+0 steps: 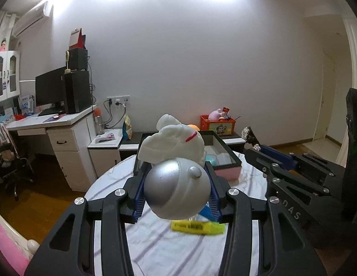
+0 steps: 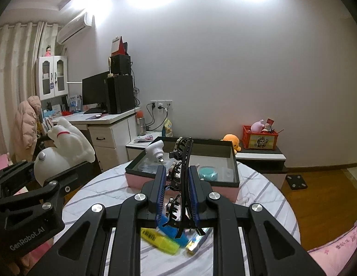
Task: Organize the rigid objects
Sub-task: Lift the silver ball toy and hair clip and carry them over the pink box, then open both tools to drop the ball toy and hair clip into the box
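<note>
My left gripper (image 1: 176, 169) is shut on a toy with a silver dome (image 1: 176, 191) and a white cat-like figure (image 1: 174, 145) on top, held above the round table. The right wrist view shows this toy (image 2: 63, 147) at the left. A long black hair clip (image 2: 185, 161) set with small stones stands on edge between the pads of my right gripper (image 2: 177, 174), which is shut on it. The clip's tip (image 1: 248, 135) shows at the right of the left wrist view. Behind both grippers an open pink box with a dark rim (image 2: 233, 172) holds a white plug-like device (image 2: 155, 151) and a teal round object (image 2: 207, 172).
On the striped tablecloth (image 2: 104, 188) below the grippers lie a yellow highlighter (image 2: 160, 239), a blue item (image 2: 171, 227) and a small yellow-ended stick (image 2: 197, 241). A low cabinet behind carries an orange plush (image 2: 232, 141) and a red crate (image 2: 259, 140). A white desk (image 2: 104, 119) stands at the left.
</note>
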`<state>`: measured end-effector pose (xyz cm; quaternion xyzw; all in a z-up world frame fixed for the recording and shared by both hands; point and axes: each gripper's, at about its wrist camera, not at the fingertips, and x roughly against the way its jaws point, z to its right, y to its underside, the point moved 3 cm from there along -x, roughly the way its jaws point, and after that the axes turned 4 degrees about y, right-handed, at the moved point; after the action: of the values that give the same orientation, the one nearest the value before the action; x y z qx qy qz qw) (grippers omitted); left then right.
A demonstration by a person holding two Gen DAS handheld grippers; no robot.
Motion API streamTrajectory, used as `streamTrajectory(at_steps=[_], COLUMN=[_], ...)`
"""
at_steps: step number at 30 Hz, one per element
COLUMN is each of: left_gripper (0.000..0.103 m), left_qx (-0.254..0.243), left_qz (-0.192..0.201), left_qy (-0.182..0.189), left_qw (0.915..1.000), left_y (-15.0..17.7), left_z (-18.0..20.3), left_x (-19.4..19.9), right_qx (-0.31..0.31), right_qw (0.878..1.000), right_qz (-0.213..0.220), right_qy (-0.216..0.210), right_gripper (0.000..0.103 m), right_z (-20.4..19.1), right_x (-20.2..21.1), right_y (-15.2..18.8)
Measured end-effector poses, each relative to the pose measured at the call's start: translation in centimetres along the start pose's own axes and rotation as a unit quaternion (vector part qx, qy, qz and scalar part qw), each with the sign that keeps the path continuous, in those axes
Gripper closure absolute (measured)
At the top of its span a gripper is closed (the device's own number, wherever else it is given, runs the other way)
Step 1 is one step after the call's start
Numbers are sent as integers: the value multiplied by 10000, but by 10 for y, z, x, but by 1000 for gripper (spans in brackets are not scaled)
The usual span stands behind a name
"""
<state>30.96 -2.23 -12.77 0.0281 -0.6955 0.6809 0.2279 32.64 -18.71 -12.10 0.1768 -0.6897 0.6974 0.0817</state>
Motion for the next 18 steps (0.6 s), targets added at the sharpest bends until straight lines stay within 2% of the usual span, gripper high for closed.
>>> streamTrajectory(at_steps=[6,10,15,18], left_gripper=[57,57,57,57], left_qx=[25,17,14,-42], left_qz=[-175,-525,-1090,-1366], left_qy=[241,478,545,423], left_qw=[9996,9975,9926,9897], left_y=[-22,-35,-42,-38], left_z=[-9,-12,-21,-24], left_x=[-65,-123,-200,-238], right_qx=[32,95,93,99], right_qw=[9997,9986,9931,9882], right_qz=[-238,-526,-1169,-1527], right_qy=[-22,4,91,67], right_gripper=[83,83,83,83], right_z=[20,32,51,57], right_x=[-53,-100,-171,-207], right_y=[-20,-27,-30,-23])
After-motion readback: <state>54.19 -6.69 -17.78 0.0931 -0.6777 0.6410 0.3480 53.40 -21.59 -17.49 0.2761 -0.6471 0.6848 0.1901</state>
